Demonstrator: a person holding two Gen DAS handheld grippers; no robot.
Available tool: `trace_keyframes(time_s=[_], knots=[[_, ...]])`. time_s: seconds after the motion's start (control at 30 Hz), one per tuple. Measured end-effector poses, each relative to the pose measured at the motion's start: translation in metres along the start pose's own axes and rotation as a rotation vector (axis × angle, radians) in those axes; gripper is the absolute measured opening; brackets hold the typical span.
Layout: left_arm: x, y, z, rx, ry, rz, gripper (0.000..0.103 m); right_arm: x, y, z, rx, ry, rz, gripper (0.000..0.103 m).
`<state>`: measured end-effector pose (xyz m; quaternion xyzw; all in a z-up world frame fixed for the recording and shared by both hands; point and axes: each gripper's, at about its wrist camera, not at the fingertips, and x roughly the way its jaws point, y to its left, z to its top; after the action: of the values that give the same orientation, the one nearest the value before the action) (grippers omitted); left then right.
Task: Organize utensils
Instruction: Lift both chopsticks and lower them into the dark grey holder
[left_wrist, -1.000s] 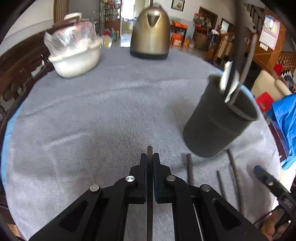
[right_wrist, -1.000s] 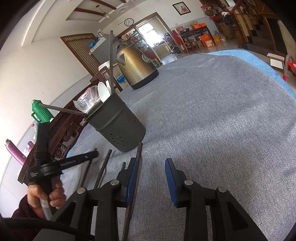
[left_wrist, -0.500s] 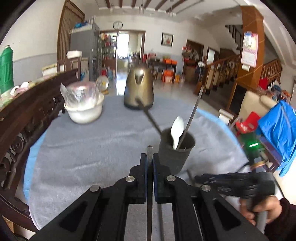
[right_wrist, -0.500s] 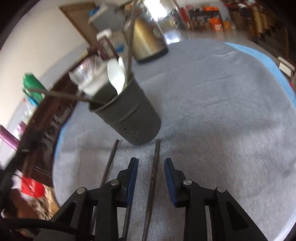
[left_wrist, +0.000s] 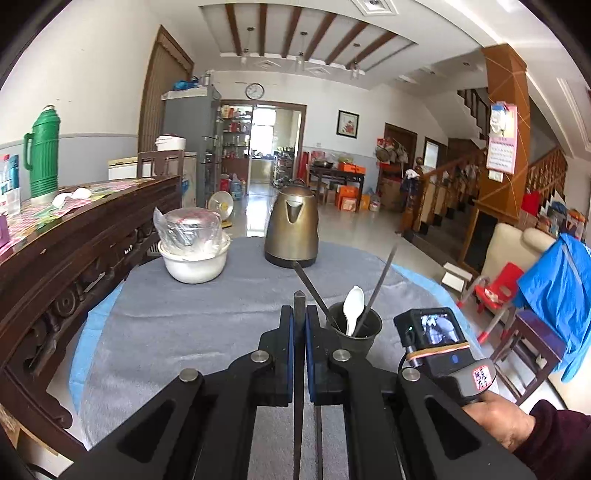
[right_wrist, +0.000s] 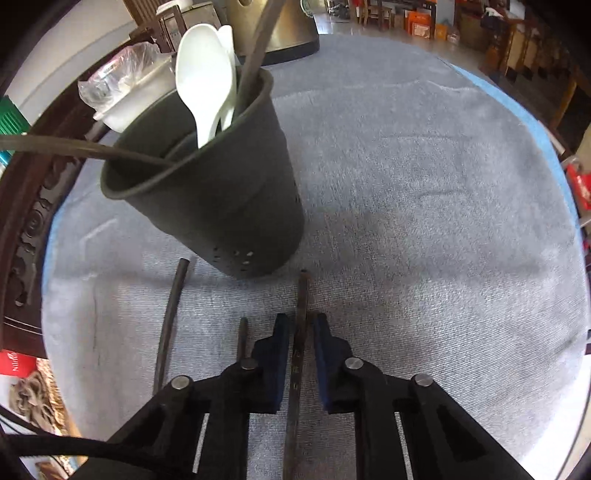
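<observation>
The left tool (left_wrist: 299, 325) is held up above the tabletop (left_wrist: 192, 314) with its fingers pressed together on a dark chopstick (left_wrist: 299, 306), whose tip stands out just past the pads. The right tool (right_wrist: 300, 332) is low over the grey cloth, its fingers narrow on each side of another chopstick (right_wrist: 302, 295) that lies flat – a thin gap shows on both sides, so I judge it is not yet gripped. This chopstick points toward the base of the black holder (right_wrist: 221, 199), just beside it. In the holder there are already a white spoon (right_wrist: 201, 74) and two dark sticks leaning on the rim. Two more sticks (right_wrist: 171, 310) lie on the cloth to the left of the right tool.

To do this step well, the right tool should close on the stick squarely, near the middle of the pads, so it does not roll or swing when lifted. Then raise it clear of the cloth before turning toward the holder – the holder is very near and could be tipped by a low sweep. The left tool should bring its stick over the rim and open only when the tip is well inside.
</observation>
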<state>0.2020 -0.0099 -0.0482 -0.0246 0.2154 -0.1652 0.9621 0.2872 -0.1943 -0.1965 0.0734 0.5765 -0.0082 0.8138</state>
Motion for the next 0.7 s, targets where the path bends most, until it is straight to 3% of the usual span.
trace_keyframes(time_s=[0.2, 0.3, 0.7], knots=[[-0.006, 0.000, 0.001, -0.009, -0.015, 0.020, 0.006, 0.000, 0.003, 0.003, -0.009, -0.008, -0.004, 0.006], [-0.008, -0.002, -0.001, -0.003, -0.013, 0.023, 0.006, -0.011, -0.003, 0.000, 0.008, -0.029, 0.033, 0.006], [-0.014, -0.005, 0.000, -0.004, -0.009, 0.049, 0.006, -0.096, -0.025, -0.018, 0.009, -0.278, 0.174, 0.006]])
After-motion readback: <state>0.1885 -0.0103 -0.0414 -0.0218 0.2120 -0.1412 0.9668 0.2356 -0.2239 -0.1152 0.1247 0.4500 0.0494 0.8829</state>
